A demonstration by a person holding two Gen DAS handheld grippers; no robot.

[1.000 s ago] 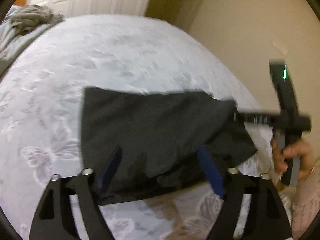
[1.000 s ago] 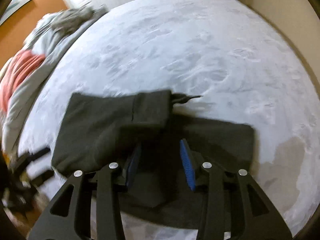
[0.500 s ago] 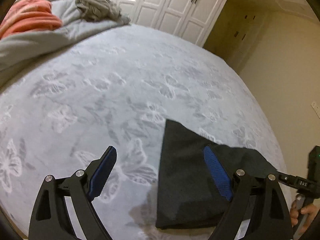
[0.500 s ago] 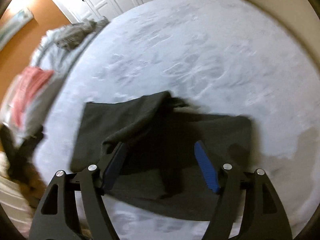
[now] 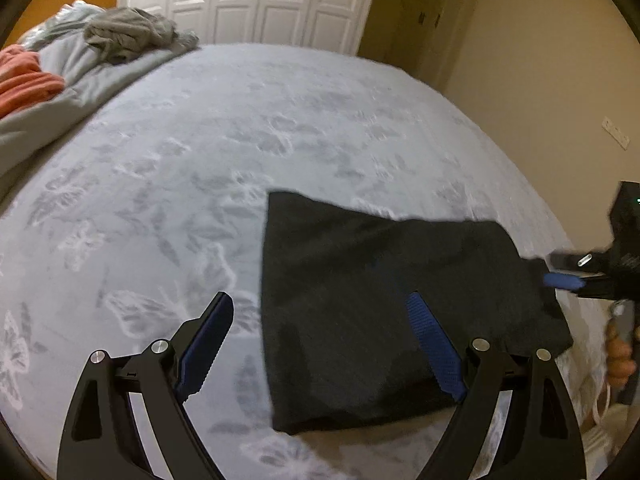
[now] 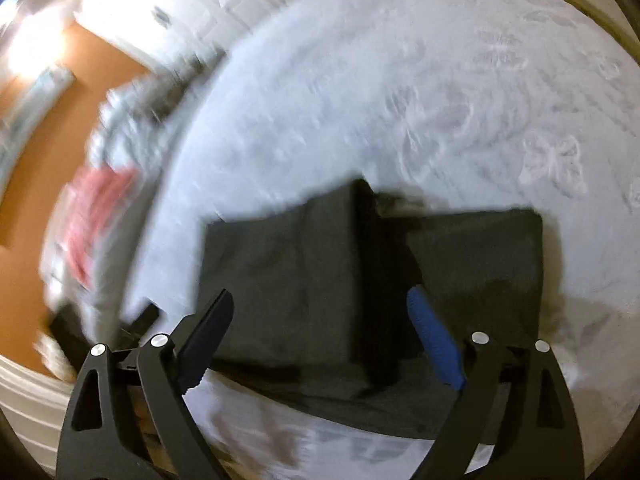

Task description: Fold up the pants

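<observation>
Pants (image 6: 320,280) lie folded, seemingly untouched between right gripper's (image 6: 320,332) opening fingers.

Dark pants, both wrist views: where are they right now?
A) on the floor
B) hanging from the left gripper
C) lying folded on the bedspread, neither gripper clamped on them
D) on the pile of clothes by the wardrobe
C: the dark pants lie folded on the butterfly-print bedspread; the left gripper stands open above them, and the right gripper is opening with no cloth pinched.
</observation>
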